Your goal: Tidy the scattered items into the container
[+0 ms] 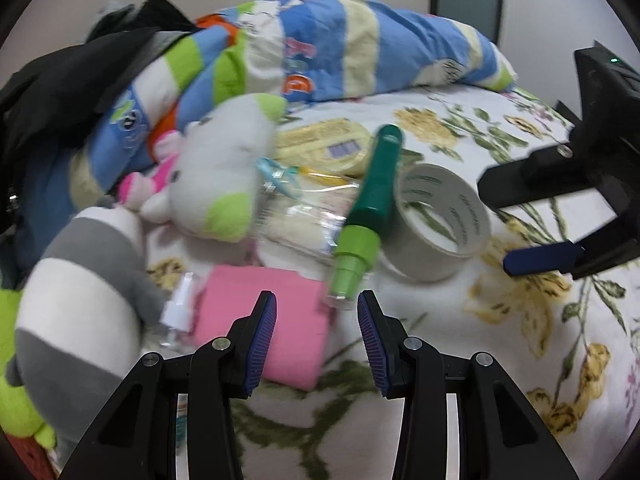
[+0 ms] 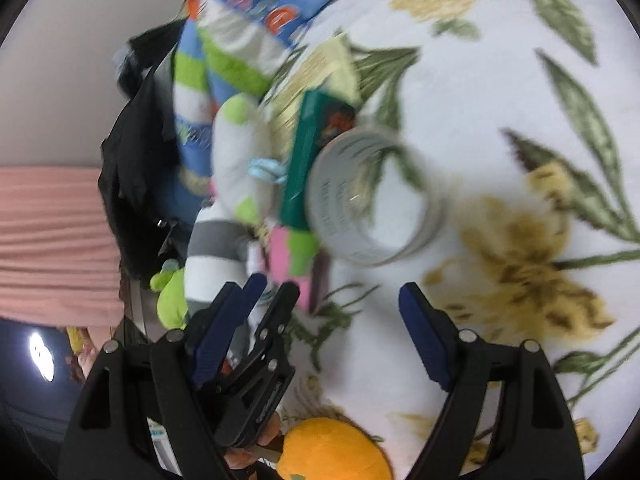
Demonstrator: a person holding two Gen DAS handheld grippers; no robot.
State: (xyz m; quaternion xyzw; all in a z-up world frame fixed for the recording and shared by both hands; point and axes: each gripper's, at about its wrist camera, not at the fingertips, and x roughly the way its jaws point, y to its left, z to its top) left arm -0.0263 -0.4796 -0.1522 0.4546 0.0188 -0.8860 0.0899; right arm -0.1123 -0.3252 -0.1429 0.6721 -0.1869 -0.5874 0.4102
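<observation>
Both grippers sit over the flower-print bed [image 1: 460, 128] with jaws apart and nothing between them: the left gripper [image 1: 317, 320] points at the pale-green nozzle end of the green bottle [image 1: 370, 196], which lies across a clear packet, touching the tape roll [image 1: 440, 220] and just beyond a pink block [image 1: 264, 320]. The right gripper [image 2: 332, 312] faces the tape roll [image 2: 372, 200] from near by. The container isn't visible, so I'd take the bottle first, gripping the thick green body squarely, not the tapering nozzle, which looks likely to slip.

on the bed i count one tape roll [image 1: 438, 220], one green pen [image 1: 370, 196], one pink block [image 1: 264, 320], two plush toys, one orange ball [image 2: 334, 450].
</observation>
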